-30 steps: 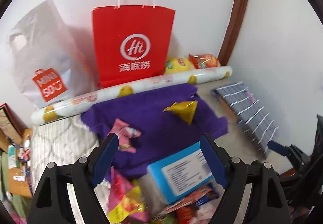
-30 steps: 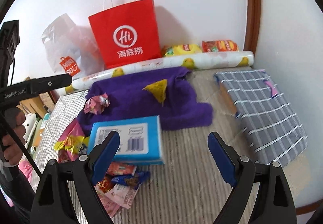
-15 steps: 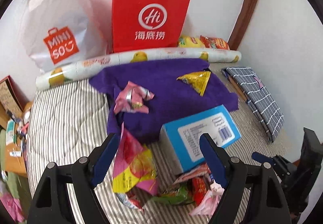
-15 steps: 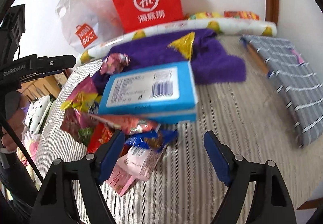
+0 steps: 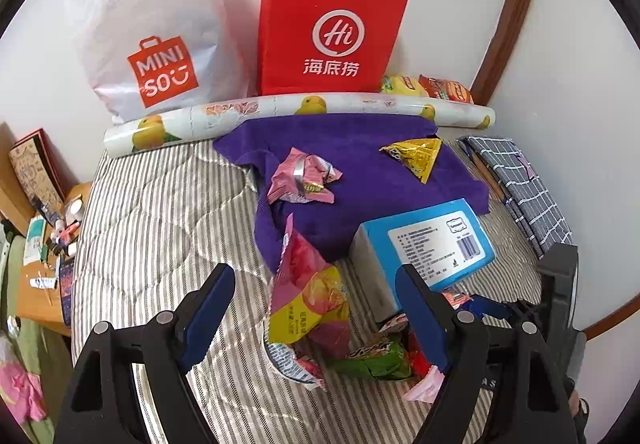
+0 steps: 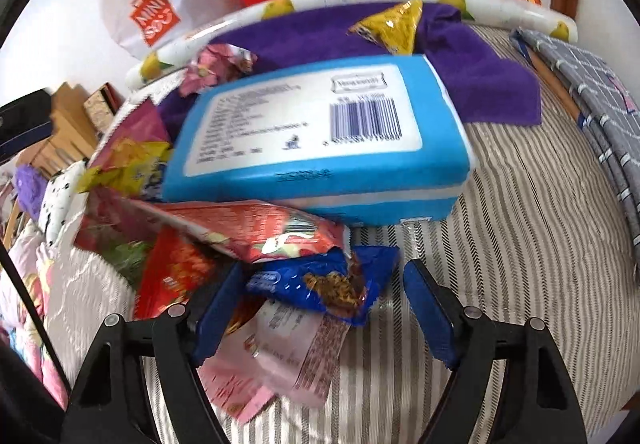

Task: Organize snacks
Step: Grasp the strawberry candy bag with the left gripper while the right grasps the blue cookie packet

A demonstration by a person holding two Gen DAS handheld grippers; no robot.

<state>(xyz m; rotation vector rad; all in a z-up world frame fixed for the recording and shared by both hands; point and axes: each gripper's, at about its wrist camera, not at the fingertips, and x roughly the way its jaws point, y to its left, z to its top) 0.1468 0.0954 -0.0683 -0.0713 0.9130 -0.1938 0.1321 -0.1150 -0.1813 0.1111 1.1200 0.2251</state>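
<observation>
Compared with a second ago, both cameras have been brought lower and closer to the snack pile on the striped bedcover (image 5: 160, 211). In the left wrist view, the left gripper (image 5: 316, 304) is held with its jaws wide apart and nothing gripped; the pink-and-yellow snack bag (image 5: 308, 296), which was cut off at the bottom edge earlier, is now seen in full between the blue fingers, untouched by either. The blue box (image 5: 436, 240) lies just beside it, and the right gripper's black frame is seen at the right edge.

In the right wrist view, the blue box (image 6: 320, 139) is now much larger and nearer, resting on a red packet (image 6: 256, 228). The right gripper (image 6: 316, 308) is spread wide, somewhat narrower than before, with nothing clamped. A dark blue wrapper (image 6: 320, 280) lies between its fingers over a pale pink packet (image 6: 276, 348); whether the left finger touches the wrappers cannot be told.

The purple cloth (image 5: 360, 179), yellow triangular packet (image 5: 416, 155), crumpled pink wrapper (image 5: 304, 179) and red paper bag (image 5: 332, 27) are unmoved.
</observation>
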